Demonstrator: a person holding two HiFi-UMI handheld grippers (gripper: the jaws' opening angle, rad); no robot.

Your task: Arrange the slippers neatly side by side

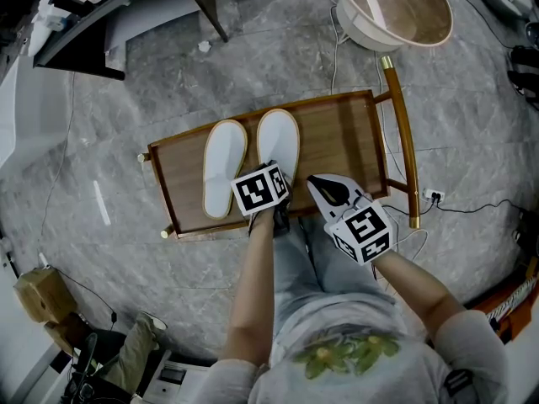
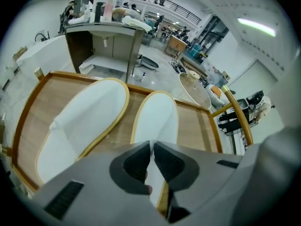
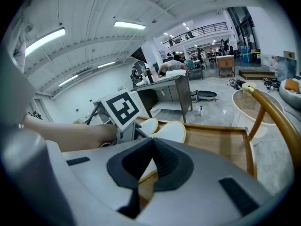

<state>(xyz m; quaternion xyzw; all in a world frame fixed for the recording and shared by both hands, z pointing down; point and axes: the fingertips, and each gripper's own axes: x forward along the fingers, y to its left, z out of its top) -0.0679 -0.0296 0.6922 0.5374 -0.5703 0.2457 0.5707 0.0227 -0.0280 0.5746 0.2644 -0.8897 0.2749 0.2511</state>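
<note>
Two white slippers lie side by side, toes away from me, on a low wooden cart [image 1: 341,146]. The left slipper [image 1: 225,168] [image 2: 77,124] lies free. My left gripper [image 1: 280,178] [image 2: 152,148] is shut on the near heel edge of the right slipper [image 1: 279,140] [image 2: 158,117], with white material pinched between its pads. To the right, my right gripper [image 1: 313,183] [image 3: 151,143] hovers shut and empty above the cart's front part. In the right gripper view both slippers [image 3: 173,132] show beyond the left gripper's marker cube [image 3: 123,108].
A tall wooden handle rail [image 1: 402,129] runs along the cart's right side. A round basin [image 1: 394,8] stands on the marble floor behind it. Cables and a power strip [image 1: 432,196] lie at the right, and a desk [image 1: 93,15] stands at the top left.
</note>
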